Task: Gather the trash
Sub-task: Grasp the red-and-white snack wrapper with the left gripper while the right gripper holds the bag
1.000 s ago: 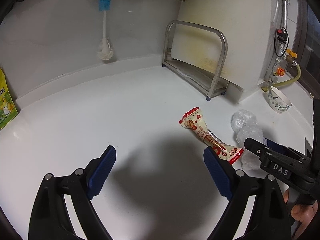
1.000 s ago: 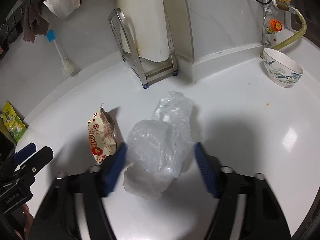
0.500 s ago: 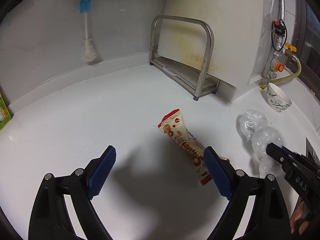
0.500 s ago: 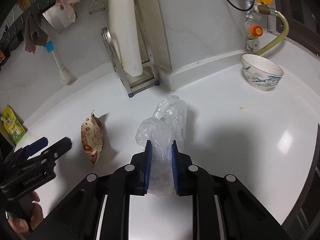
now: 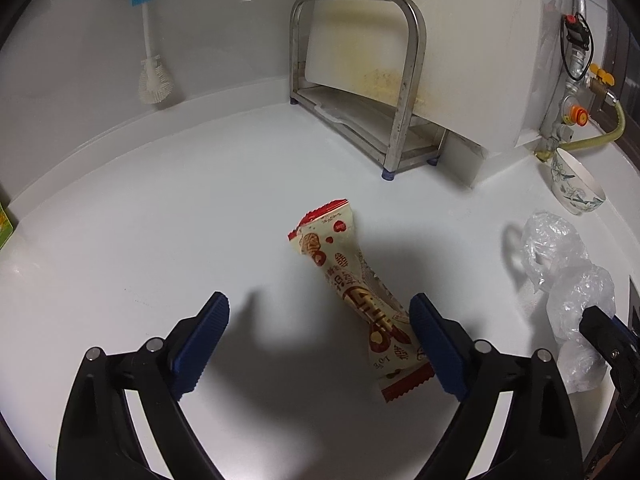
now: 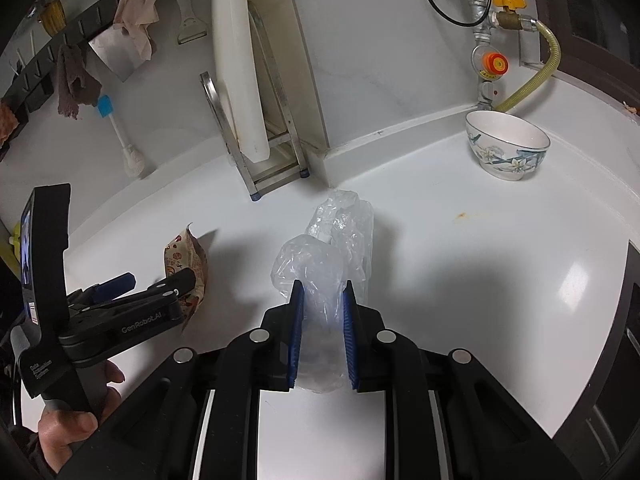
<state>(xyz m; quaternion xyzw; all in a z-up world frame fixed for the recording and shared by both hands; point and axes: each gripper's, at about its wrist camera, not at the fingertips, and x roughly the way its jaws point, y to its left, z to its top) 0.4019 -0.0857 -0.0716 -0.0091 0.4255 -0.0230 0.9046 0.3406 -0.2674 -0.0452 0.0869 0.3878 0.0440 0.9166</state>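
A cream and red snack wrapper [image 5: 352,292] lies on the white counter [image 5: 160,240]. My left gripper [image 5: 320,316] is open, low over the counter, with the wrapper's near half just inside its right finger. The wrapper also shows in the right wrist view [image 6: 186,270], partly behind the left gripper [image 6: 132,292]. My right gripper [image 6: 322,308] is shut on a crumpled clear plastic bag [image 6: 332,248], which rests on the counter and reaches past the fingertips. The bag also shows at the right in the left wrist view [image 5: 568,280].
A steel rack [image 5: 372,92] with a white cutting board [image 6: 236,52] stands at the back wall. A patterned bowl [image 6: 506,148] sits at the back right below a gas valve and hose [image 6: 496,60]. A bottle brush [image 5: 152,76] leans on the wall at the left.
My left gripper has moved right until the wrapper lies between its fingers. My right gripper has closed on the plastic bag and stays shut on it.
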